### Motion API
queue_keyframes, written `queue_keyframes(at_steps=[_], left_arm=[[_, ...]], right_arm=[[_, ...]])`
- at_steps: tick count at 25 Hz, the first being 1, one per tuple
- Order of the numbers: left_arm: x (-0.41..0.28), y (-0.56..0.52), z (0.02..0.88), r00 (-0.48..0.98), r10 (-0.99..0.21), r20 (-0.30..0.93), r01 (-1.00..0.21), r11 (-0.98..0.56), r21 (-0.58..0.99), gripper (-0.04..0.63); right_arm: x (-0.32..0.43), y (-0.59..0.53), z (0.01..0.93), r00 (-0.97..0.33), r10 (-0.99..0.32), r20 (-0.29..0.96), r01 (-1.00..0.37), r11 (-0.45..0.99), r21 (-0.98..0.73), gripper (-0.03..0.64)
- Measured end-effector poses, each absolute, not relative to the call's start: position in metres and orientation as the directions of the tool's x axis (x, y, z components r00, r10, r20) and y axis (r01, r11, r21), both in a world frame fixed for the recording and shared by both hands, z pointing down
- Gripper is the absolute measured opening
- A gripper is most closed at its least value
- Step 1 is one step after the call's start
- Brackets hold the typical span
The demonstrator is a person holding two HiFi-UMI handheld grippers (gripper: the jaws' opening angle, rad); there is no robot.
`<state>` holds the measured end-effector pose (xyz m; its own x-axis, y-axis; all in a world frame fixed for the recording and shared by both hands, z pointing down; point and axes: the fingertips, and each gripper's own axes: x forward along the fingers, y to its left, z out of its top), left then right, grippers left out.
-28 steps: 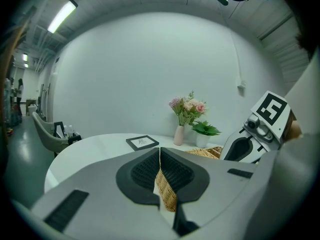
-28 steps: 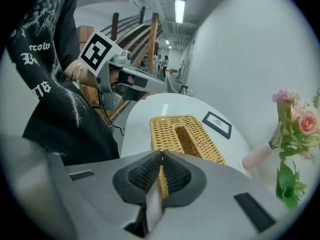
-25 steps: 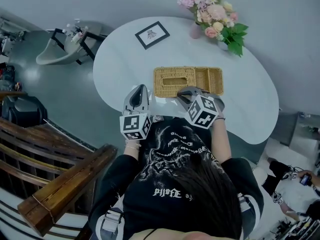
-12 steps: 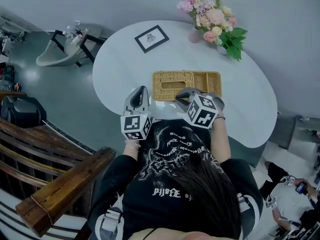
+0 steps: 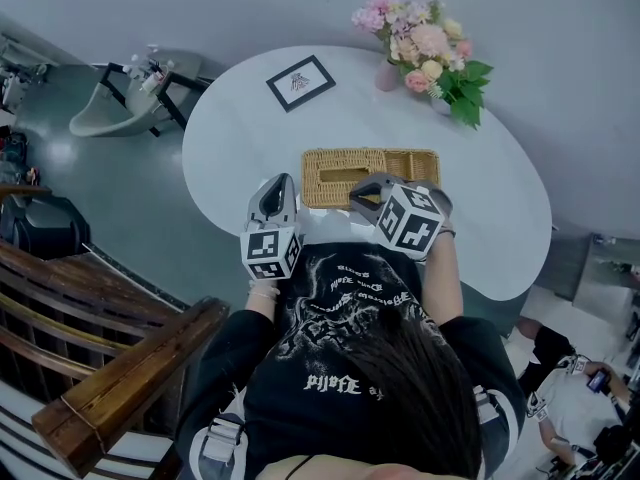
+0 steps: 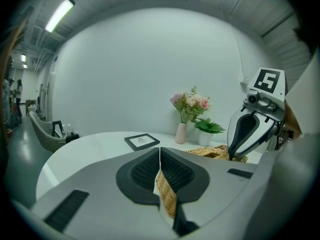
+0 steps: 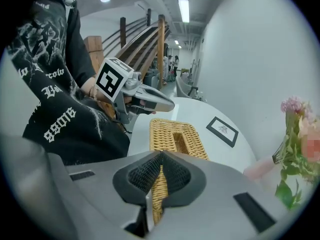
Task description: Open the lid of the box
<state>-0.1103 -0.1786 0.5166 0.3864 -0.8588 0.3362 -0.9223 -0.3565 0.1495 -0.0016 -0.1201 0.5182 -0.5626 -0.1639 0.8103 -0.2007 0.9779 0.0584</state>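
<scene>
A person seen from above stands at a white oval table [image 5: 480, 218], holding a gripper in each hand. A long wicker box [image 5: 414, 154] lies on the table just in front of them, its long side toward the person. A woven lid [image 5: 368, 158] with a narrow slot covers the box's left part; the right part is an open compartment.

The left gripper [image 5: 282, 180] is at the box's left end, angled slightly down. Its ribbed black pads [image 6: 145, 171] are pressed together at the tips, and a strip of wicker sits in the slit between them.

The right gripper [image 5: 362, 190] is at the near edge of the box, about midway along it, and points steeply down. Its pads [image 7: 145, 176] are also squeezed nearly together, pinching a wicker edge on the near side of the lid.

Beyond the box, to its left, a black-framed picture [image 5: 300, 81] lies flat. Beyond its right end stand a pink vase of pastel flowers [image 5: 412, 23] and a small leafy plant [image 5: 462, 76].
</scene>
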Motion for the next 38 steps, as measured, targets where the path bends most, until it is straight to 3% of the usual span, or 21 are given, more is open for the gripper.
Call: queue_keyframes(at_steps=[38], left_arm=[[-0.120,-0.179,0.536,0.395,-0.846,0.359,-0.918,-0.356,0.173,0.025]], right_arm=[[0.004,-0.178,0.443,-0.521,-0.347,0.780,-0.165,0.937,0.307,0.035]])
